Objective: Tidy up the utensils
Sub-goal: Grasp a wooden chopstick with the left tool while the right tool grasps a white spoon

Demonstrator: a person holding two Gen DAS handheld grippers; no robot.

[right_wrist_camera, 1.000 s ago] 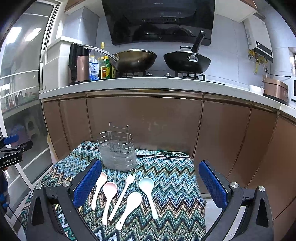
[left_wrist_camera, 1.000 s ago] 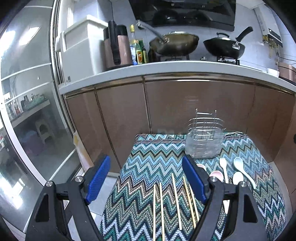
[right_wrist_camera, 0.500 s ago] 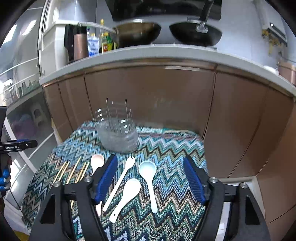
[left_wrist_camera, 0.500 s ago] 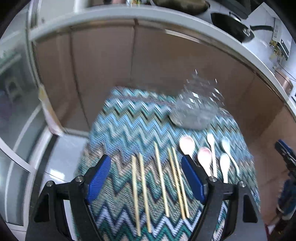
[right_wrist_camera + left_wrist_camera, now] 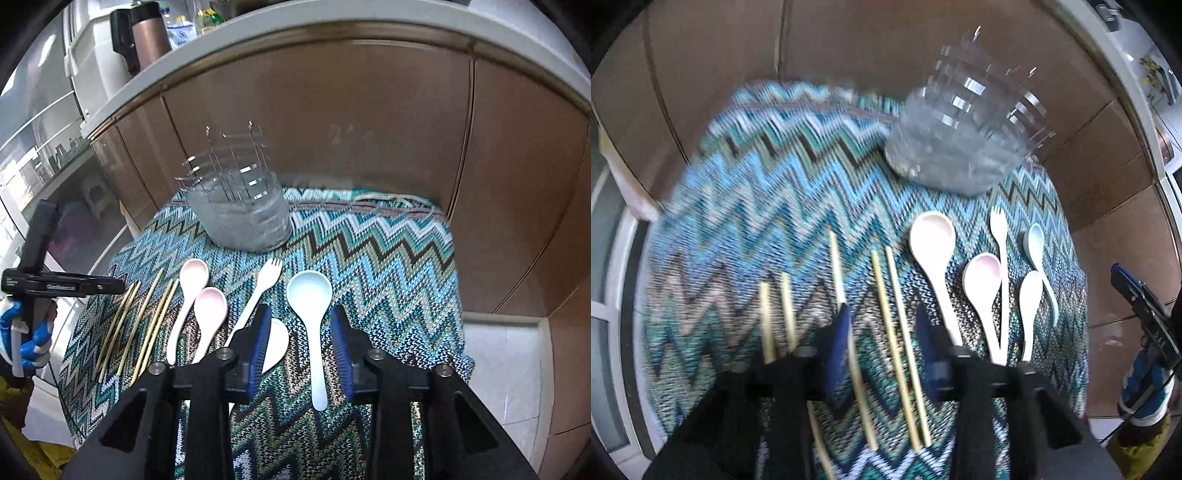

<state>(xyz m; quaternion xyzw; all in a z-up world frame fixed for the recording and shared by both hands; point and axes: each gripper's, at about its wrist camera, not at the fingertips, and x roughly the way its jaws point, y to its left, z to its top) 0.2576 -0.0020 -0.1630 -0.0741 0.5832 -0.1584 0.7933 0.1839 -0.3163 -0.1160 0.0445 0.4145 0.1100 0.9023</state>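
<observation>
- The left gripper (image 5: pixel 882 339) hangs at 6 o'clock in its own view, jaws narrowed but not pressed together. They have just been closing, and a pair of chopsticks (image 5: pixel 901 347) lies on the cloth in the gap, a third just inside the left pad. Blur hides whether the pads touch them; I judge nothing is pinched yet.
- The right gripper (image 5: pixel 299 350) sits at 6 o'clock in its view, jaws likewise partly drawn in after just closing. They straddle the handle of the pale blue spoon (image 5: pixel 312 317), clear of it on both sides, probably lined up to take it by the thin stem.
- A white spoon (image 5: pixel 275 345) lies half hidden behind the left pad.
- At 10 o'clock from that gripper lie the pink spoon (image 5: pixel 208 314), the cream spoon (image 5: pixel 188 299) and the white fork (image 5: pixel 258 291), handles towards the person, easy to pick.
- The chopsticks (image 5: pixel 147 321) run parallel at 9 o'clock, sorted apart from the spoons.
- All rest flat on the zigzag cloth (image 5: pixel 388 254).
- At 12 o'clock, well beyond, stands the wire utensil holder (image 5: pixel 240 206), upright and empty, likely the destination.
- Behind it rise brown cabinet doors (image 5: pixel 332 122).
</observation>
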